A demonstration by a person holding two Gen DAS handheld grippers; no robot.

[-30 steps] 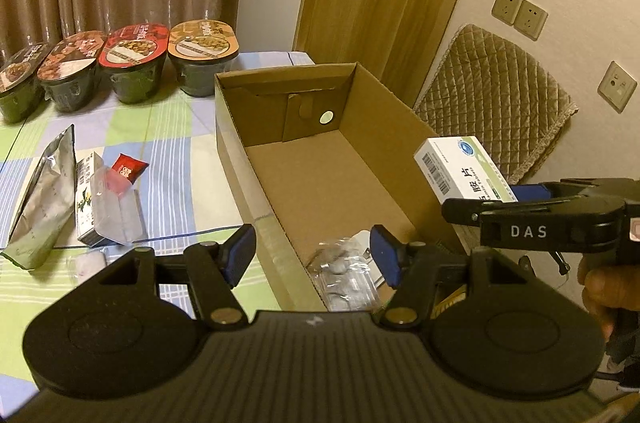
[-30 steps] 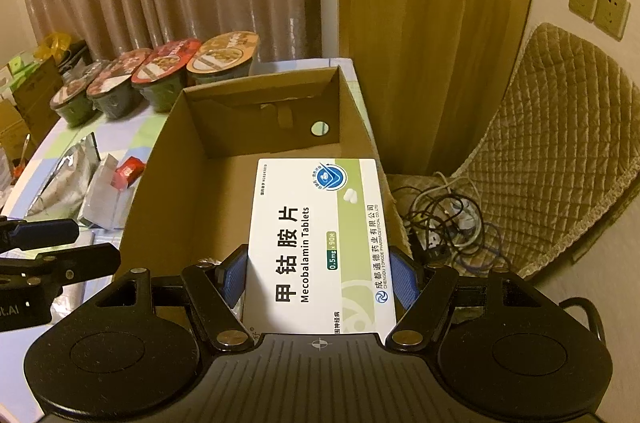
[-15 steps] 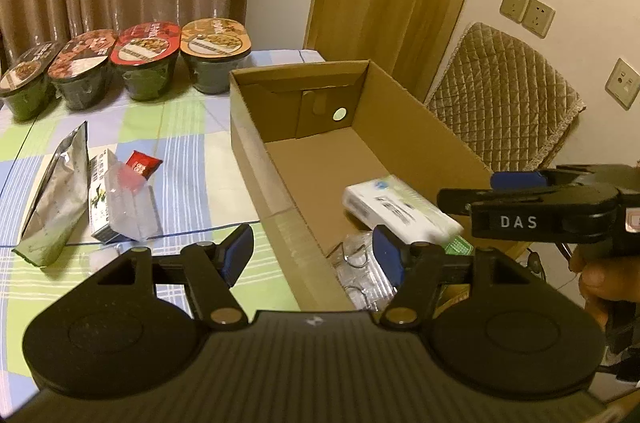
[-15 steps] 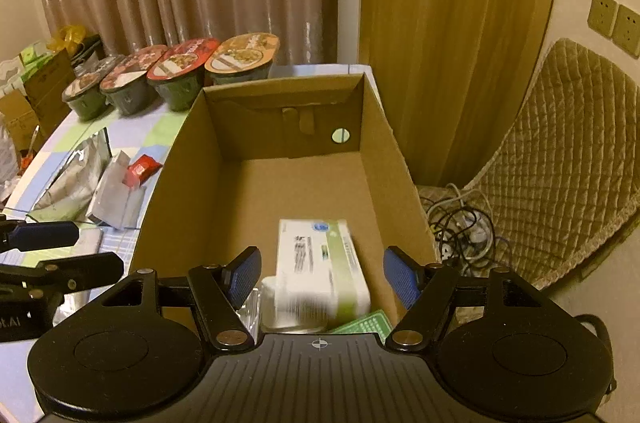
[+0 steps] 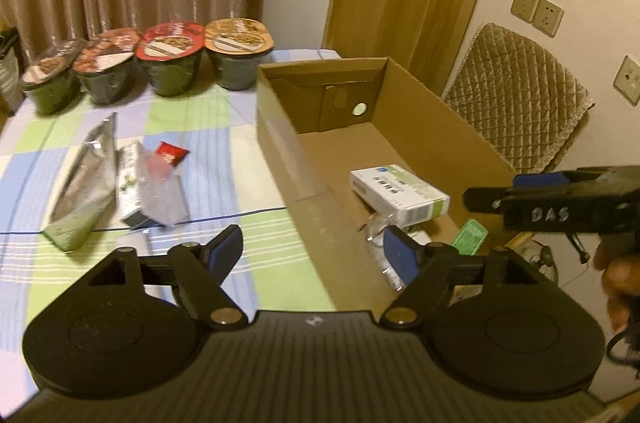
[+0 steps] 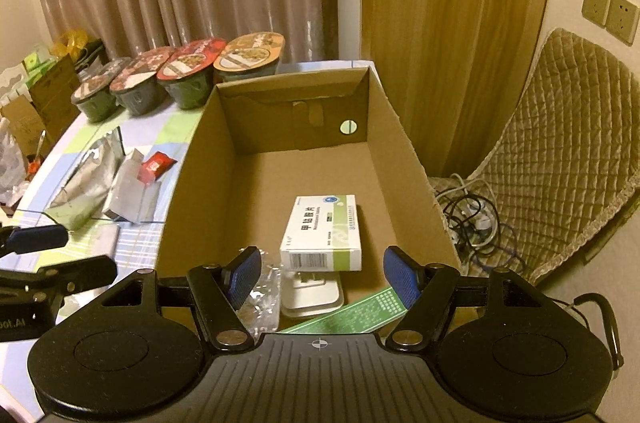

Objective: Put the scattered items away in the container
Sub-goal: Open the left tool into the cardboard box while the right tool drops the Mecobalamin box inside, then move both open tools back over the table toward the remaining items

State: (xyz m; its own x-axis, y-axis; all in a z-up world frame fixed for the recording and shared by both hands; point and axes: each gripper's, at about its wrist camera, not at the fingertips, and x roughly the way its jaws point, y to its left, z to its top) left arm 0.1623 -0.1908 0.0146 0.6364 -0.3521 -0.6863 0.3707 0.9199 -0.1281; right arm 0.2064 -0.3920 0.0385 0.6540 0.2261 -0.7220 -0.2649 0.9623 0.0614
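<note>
right tool point(image 6: 322, 273) hangs over the near end of the cardboard box point(image 6: 412, 167), fingers spread wide, nothing between the blue pads point(image 6: 243, 273). left tool point(image 5: 314, 251) likewise spread and empty, straddling the box's near left wall, one finger over the tabletop point(image 5: 224, 151), the other over the box interior. from the left wrist view the right tool shows side-on at the right edge, a hand point(image 5: 618, 281) gripping its handle.

inside the box: white-and-green medicine carton point(image 6: 324, 233) lying flat, label up, near the middle of the floor toward the near end. its near end rests on a white flat item point(image 6: 314, 293). clear crumpled plastic packet point(image 6: 260, 297) just left of that; green printed leaflet or box point(image 6: 360, 311) at the near right corner, partly hidden by the tool body. far half of the box floor is bare.

on the tabletop, left of the box: silver foil pouch point(image 5: 82, 191), small box under a clear bag point(image 5: 158, 189), red sachet point(image 5: 171, 153) touching the bag's far end. all apart from the box wall. four instant noodle bowls point(image 5: 168, 63) in a row along the far edge, by the curtain.

quilted chair point(image 6: 560, 159) right of the box, tangled cables point(image 6: 476, 219) on the floor beside it.
</note>
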